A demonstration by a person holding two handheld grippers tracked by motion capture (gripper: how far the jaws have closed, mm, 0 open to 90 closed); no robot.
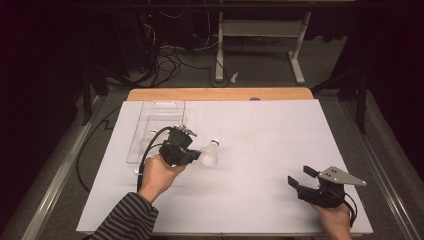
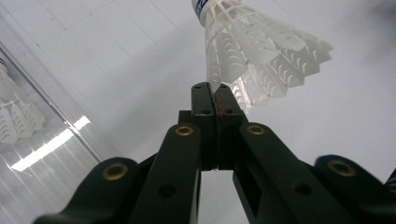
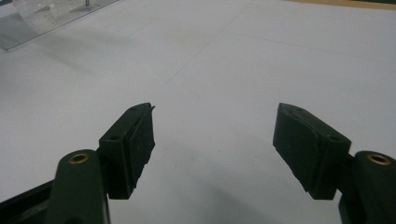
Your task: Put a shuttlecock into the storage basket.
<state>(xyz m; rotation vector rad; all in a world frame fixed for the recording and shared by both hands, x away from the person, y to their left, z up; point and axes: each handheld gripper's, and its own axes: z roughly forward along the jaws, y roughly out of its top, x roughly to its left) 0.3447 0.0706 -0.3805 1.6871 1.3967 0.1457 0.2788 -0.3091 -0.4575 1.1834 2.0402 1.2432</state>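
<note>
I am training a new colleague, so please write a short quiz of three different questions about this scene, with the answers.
1. True or false: the right claw is closed on a shuttlecock.
2. Which part of the white shuttlecock does the left claw pinch? A) the cork tip B) the edge of the feather skirt C) nothing
3. Fill in: a second shuttlecock lies inside the clear plastic ____.

Key:
1. False. Its jaws stand wide apart over the bare white table.
2. B. The jaws are shut on the skirt's edge.
3. Box.
</note>
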